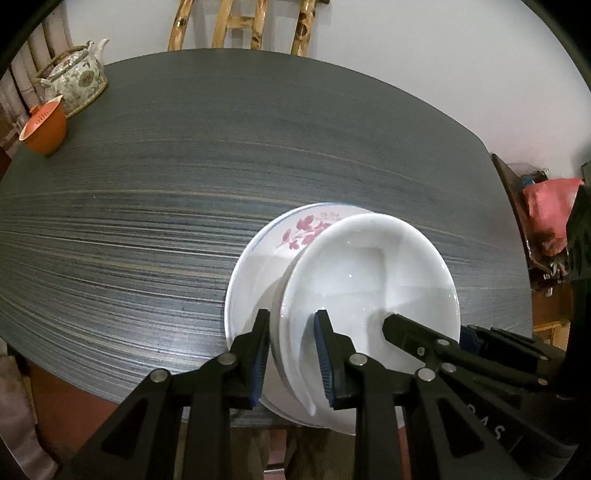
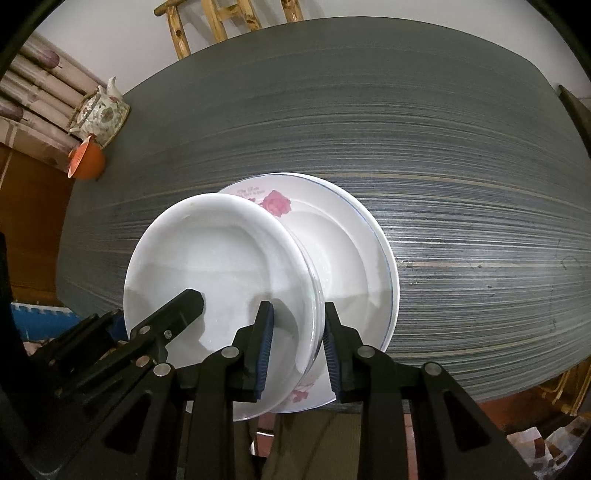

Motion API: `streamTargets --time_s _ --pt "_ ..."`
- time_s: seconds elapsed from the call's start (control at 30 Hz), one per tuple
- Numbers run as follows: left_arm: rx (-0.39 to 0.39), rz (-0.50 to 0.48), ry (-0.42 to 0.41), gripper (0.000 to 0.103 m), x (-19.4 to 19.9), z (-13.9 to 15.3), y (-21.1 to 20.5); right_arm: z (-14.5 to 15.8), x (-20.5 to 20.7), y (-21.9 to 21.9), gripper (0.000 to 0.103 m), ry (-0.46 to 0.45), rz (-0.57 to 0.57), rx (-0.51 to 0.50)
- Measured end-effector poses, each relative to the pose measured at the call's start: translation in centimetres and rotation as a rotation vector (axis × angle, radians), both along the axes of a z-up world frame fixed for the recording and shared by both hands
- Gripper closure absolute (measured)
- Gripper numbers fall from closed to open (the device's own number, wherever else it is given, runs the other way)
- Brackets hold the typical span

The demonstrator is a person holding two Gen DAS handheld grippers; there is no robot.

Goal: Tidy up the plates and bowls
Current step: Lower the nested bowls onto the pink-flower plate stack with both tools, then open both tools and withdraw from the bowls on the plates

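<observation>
A dark grey, wood-grained bench (image 1: pixel 184 184) with rounded corners fills the scene. Behind its far edge stands a bamboo chair (image 1: pixel 240 26) against a plain white wall (image 1: pixel 424 55). Beyond the left edge hangs a pinkish patterned curtain (image 2: pixel 33 96). Reddish floor (image 1: pixel 92 417) shows below the near edge.

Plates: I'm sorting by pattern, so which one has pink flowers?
The lower plate, lying under the plain white bowl that both tongs straddle; pink roses mark its rim.

Table (image 1: pixel 184 221): floral plate (image 1: pixel 255 266), teapot (image 1: pixel 79 79), cup (image 1: pixel 46 129).
</observation>
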State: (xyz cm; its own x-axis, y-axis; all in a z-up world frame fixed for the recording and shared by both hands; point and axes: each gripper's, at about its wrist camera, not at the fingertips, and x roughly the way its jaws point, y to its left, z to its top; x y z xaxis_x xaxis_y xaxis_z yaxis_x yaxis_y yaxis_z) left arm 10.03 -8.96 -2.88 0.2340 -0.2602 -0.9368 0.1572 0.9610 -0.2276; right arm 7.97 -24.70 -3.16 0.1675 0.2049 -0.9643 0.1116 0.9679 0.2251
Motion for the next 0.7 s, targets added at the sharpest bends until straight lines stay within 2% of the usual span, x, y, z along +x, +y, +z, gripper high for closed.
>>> streamTargets --time_s 0.17,0.33,0.43,0.7 --pt "-0.008 0.024 -0.027 0.076 -0.4 0.2 0.7 0.0 -0.5 -0.4 0.07 -0.021 -0.014 0.017" --pt "-0.003 0.019 -0.051 0.075 -1.0 0.4 1.0 -0.1 -0.9 -0.8 0.054 -0.051 -0.033 0.017" --pt "-0.003 0.024 -0.071 0.074 -1.5 0.6 1.2 -0.1 -1.4 -1.0 0.05 -0.07 -0.035 0.01" --pt "0.019 0.029 -0.145 0.073 -3.1 2.2 0.8 1.1 -2.3 -1.2 0.036 -0.173 -0.026 -0.034"
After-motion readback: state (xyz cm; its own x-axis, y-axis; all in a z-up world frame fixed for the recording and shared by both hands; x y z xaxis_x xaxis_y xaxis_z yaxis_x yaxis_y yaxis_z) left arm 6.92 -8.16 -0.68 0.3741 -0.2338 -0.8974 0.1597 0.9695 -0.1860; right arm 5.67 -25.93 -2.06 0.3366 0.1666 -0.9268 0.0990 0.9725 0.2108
